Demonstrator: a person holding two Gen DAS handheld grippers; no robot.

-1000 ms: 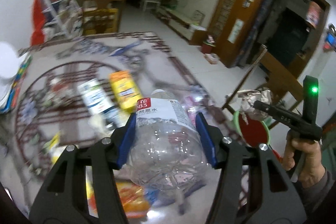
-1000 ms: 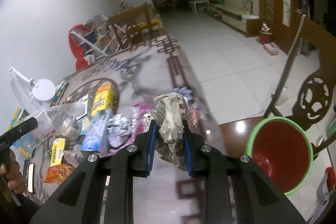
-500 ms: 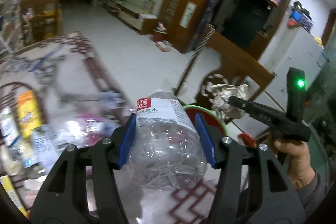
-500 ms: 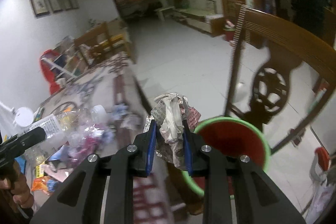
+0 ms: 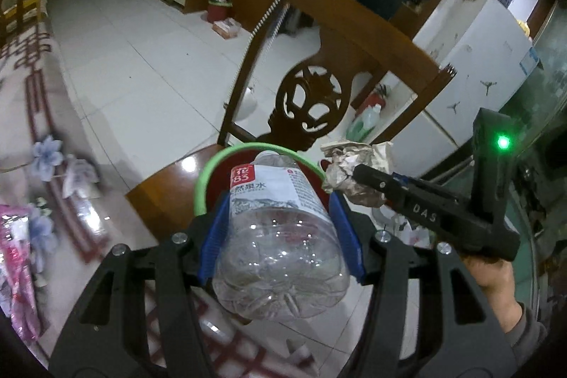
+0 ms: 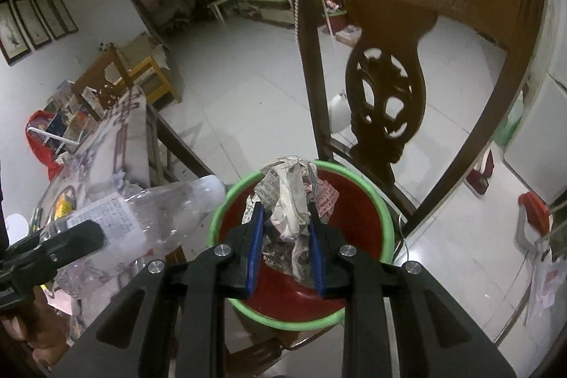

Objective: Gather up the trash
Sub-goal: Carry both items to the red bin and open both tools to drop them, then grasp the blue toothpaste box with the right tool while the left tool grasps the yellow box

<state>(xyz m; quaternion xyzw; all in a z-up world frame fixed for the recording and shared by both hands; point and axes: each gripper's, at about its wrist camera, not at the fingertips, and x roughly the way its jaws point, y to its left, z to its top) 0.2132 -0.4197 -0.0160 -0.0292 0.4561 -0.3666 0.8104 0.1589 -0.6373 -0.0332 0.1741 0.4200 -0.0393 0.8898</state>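
Note:
My left gripper (image 5: 280,232) is shut on a clear plastic water bottle (image 5: 276,236) with a white label, held over the near rim of a red bin with a green rim (image 5: 202,186). My right gripper (image 6: 287,243) is shut on a crumpled newspaper ball (image 6: 294,197) and holds it above the open bin (image 6: 375,201), which stands on a wooden chair seat. The bottle (image 6: 141,218) and left gripper show at the left of the right wrist view; the paper ball (image 5: 354,172) shows beside the bin in the left wrist view.
The carved wooden chair back (image 6: 386,87) rises just behind the bin. The table with a patterned cloth (image 5: 39,116) and more wrappers lies to the left. A white fridge (image 5: 478,59) stands at the right, with tiled floor beyond.
Both grippers swung right from the littered table to the chair. The bottle and the paper ball now hang over the red bin, still held.

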